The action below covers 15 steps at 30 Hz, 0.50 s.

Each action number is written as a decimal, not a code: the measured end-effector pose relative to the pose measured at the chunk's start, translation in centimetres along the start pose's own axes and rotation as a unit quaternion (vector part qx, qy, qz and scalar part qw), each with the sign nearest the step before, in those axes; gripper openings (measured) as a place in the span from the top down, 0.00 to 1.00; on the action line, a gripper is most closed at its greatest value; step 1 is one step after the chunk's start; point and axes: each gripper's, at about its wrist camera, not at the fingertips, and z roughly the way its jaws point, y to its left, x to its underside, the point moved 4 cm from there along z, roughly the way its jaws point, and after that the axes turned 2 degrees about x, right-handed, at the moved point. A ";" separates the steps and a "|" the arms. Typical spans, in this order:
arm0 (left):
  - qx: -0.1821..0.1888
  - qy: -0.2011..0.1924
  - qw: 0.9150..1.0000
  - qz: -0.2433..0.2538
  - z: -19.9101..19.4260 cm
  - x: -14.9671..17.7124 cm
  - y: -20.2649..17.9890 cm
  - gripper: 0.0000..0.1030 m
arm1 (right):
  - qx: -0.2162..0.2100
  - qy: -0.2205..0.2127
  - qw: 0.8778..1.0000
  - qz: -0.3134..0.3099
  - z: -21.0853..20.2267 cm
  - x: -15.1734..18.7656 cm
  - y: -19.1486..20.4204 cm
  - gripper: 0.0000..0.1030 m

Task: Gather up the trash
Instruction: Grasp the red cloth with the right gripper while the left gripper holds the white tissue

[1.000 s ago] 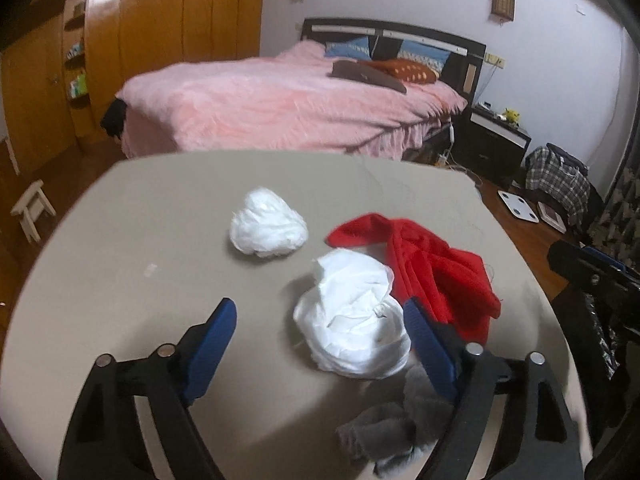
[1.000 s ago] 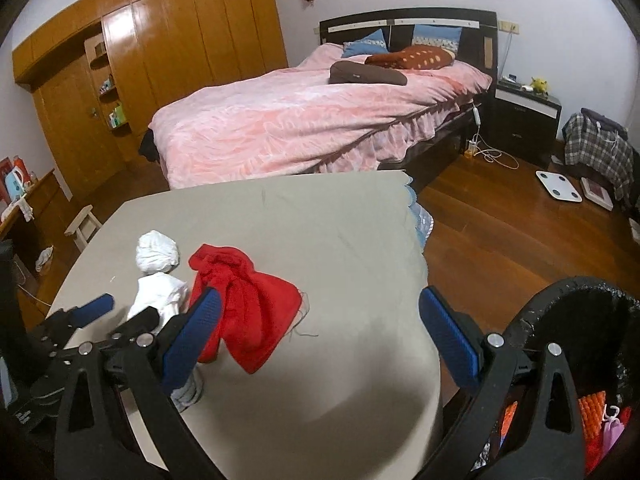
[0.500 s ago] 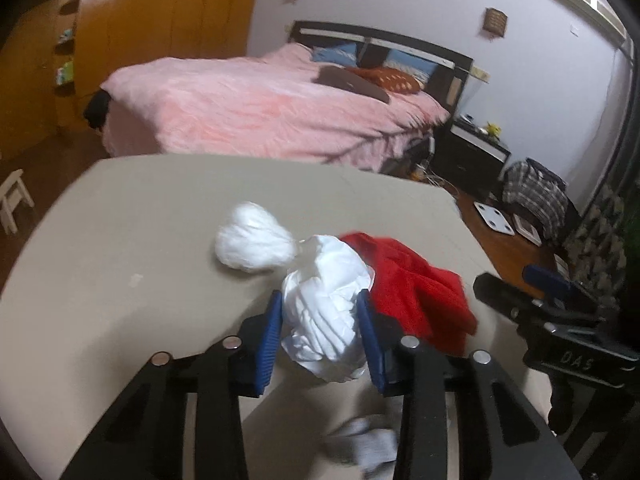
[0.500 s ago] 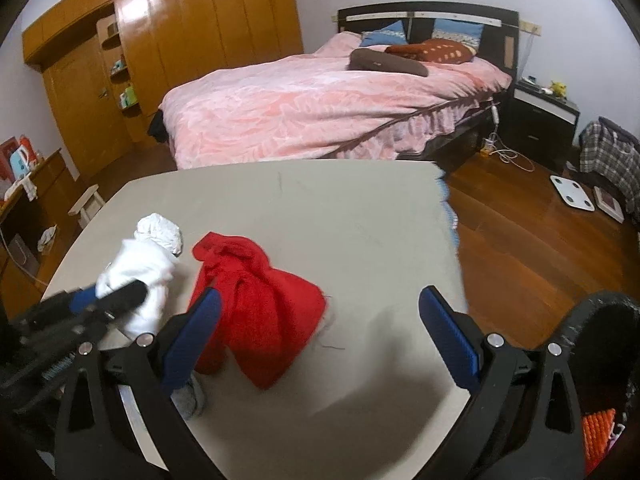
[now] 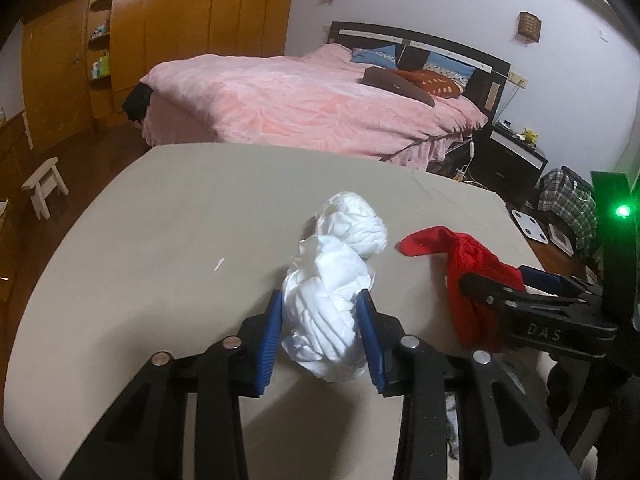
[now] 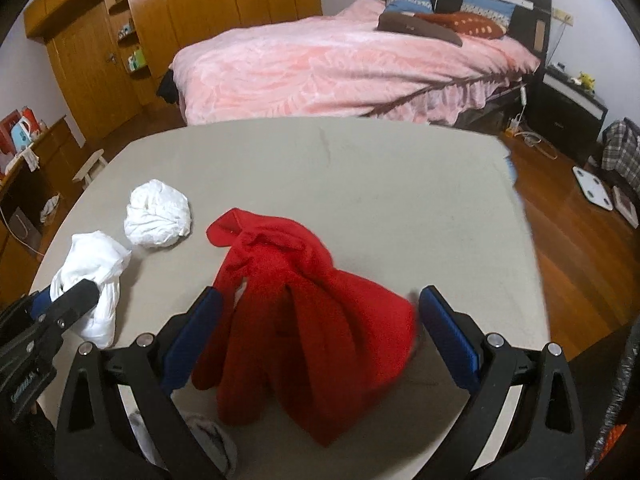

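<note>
Since a second ago the left gripper [image 5: 322,334] has drawn its jaws in from wide apart onto the nearer white crumpled wad [image 5: 326,312], which now sits pinched between the blue pads at lower centre of the left view. Meanwhile the right gripper [image 6: 318,338] has come forward and down over the red cloth [image 6: 304,320]; its jaws stand spread, one on each side of the heap, and neither pad presses it yet.

A second white wad [image 6: 158,216] lies just beyond the first, close enough that it looks to touch it in the left view, and a grey rag [image 6: 208,446] shows at the near edge.

To do this well, I would lift the pinched wad straight up so it does not drag its neighbour, and sink the right jaws deeper before closing, since the cloth is loose and bulky.

Everything rests on a beige cloth-covered surface [image 6: 380,184]. Beyond it stand a bed with a pink cover [image 5: 304,104] and wooden wardrobes [image 5: 200,20] at upper left.
</note>
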 end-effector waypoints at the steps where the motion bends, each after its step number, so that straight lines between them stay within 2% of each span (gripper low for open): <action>1: -0.001 0.000 1.000 -0.001 0.0 0.0 0.0 0.64 | -0.001 0.003 1.000 -0.003 0.2 0.1 0.2 0.17; 3: -0.001 -0.001 1.000 -0.003 0.0 -0.1 0.1 0.64 | -0.005 0.000 1.000 -0.010 0.0 0.0 0.5 0.33; 5: -0.001 -0.003 1.000 -0.004 -0.1 -0.2 0.1 0.64 | -0.017 0.001 1.000 -0.016 0.0 0.0 0.7 0.64; 6: -0.001 -0.005 1.000 -0.004 -0.3 -0.2 -0.1 0.64 | -0.021 0.003 1.000 -0.020 0.0 0.0 0.8 0.71; 7: -0.001 -0.006 1.000 -0.003 -0.5 -0.2 -0.2 0.64 | -0.030 0.004 0.999 -0.022 -0.1 0.1 0.8 0.83; 11: 0.001 -0.013 1.000 -0.003 -1.3 -0.4 -0.5 0.64 | -0.054 -0.001 0.998 -0.012 -1.2 0.0 0.5 0.86; 15: 0.002 -0.021 1.000 0.001 -2.3 -0.7 -1.1 0.64 | -0.053 -0.024 0.998 -0.001 -3.3 -0.4 -0.3 0.86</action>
